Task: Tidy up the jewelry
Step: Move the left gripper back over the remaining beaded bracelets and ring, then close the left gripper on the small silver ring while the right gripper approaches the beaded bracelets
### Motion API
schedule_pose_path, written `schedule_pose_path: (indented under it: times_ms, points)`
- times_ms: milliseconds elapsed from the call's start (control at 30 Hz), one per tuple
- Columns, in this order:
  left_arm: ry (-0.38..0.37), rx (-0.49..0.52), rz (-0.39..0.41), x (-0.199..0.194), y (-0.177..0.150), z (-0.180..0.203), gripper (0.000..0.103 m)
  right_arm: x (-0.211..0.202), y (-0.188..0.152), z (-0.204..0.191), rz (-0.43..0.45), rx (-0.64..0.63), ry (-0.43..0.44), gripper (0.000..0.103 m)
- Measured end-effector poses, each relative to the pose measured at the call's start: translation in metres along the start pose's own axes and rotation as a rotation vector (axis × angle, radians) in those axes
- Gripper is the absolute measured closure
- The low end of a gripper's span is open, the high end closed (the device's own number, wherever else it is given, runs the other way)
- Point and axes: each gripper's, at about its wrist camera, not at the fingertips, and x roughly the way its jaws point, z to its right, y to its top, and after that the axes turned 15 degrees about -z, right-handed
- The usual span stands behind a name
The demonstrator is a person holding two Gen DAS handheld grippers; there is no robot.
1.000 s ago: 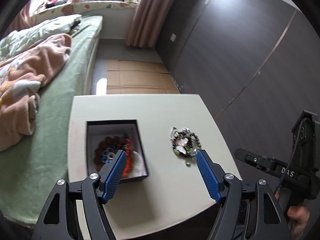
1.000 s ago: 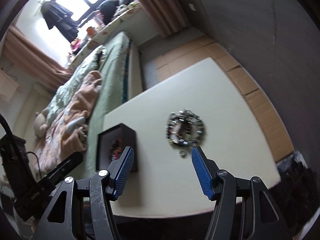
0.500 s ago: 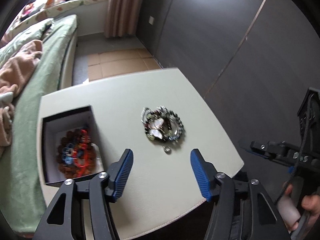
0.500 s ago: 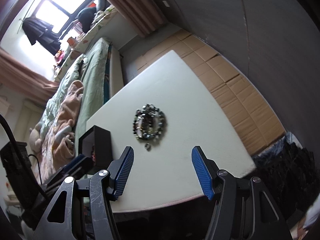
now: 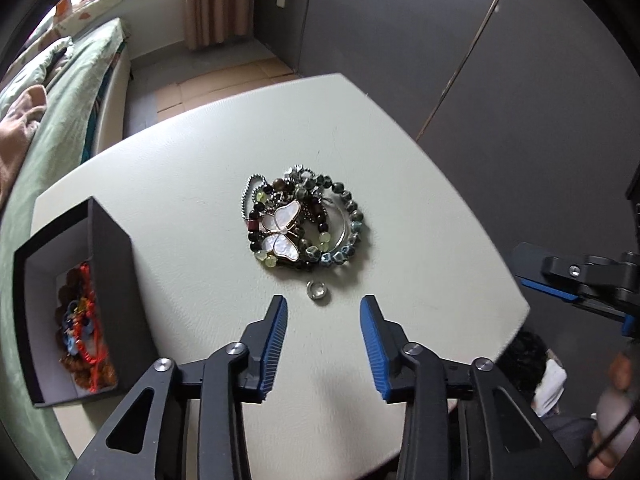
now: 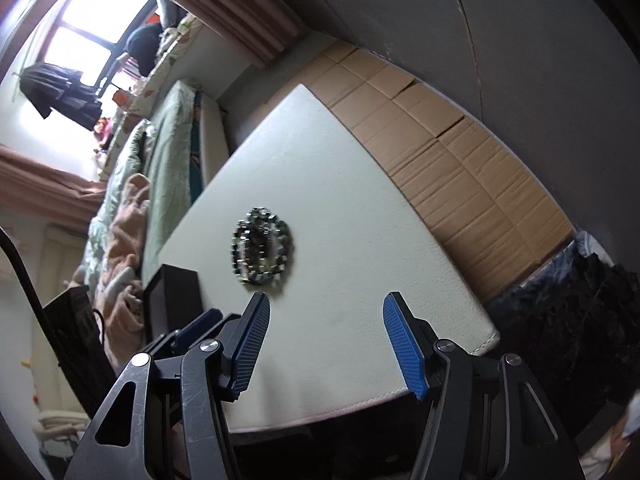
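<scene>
A heap of bead bracelets with a white butterfly piece (image 5: pixel 302 226) lies mid-table; the right wrist view shows the same heap (image 6: pixel 261 246). A small silver ring (image 5: pixel 317 291) sits loose just in front of it. My left gripper (image 5: pixel 323 314) hovers right behind the ring, its jaws closing with nothing between them. A black box (image 5: pixel 112 264) at the left holds red and brown bead jewelry (image 5: pixel 82 330). My right gripper (image 6: pixel 324 318) is open and empty over the table's near edge, also seen at the right of the left wrist view (image 5: pixel 560 280).
The white table (image 5: pixel 420 240) stands beside a bed with green bedding (image 5: pixel 60 92) and a pink blanket. A dark wardrobe wall (image 5: pixel 480 60) runs along the right. Flattened cardboard (image 6: pixel 460 168) covers the floor beyond the table. A dark bag (image 6: pixel 580 320) sits by the table's corner.
My left gripper has come down and closer to the jewelry heap and ring, its jaws narrowing. The right gripper has dropped toward the table's near edge, jaws unchanged.
</scene>
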Motion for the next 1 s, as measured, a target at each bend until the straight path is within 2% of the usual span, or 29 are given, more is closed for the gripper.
schedule_pose_path:
  times_ms: [333,467,500,533,733,1000]
  points:
    - [0.095,0.050,-0.029,0.028,0.012,0.010,0.067,0.009,0.010,0.005,-0.024,0.028,-0.029,0.042]
    - [0.143,0.069,-0.017,0.031,0.011,0.016,0.068,0.010,0.012,0.003,-0.024,0.018,-0.041,0.042]
    - [0.145,0.068,-0.012,0.031,0.011,0.016,0.072,0.010,0.012,0.003,-0.025,0.019,-0.043,0.042]
    - [0.150,0.068,-0.006,0.031,0.010,0.016,0.087,0.010,0.013,0.003,-0.025,0.018,-0.045,0.042]
    - [0.124,0.037,-0.009,0.027,0.010,0.007,0.090,0.016,0.014,0.000,-0.038,0.009,-0.055,0.042]
    - [0.040,-0.013,0.047,-0.002,0.007,-0.012,0.090,0.018,0.016,-0.004,-0.026,-0.002,0.021,0.042]
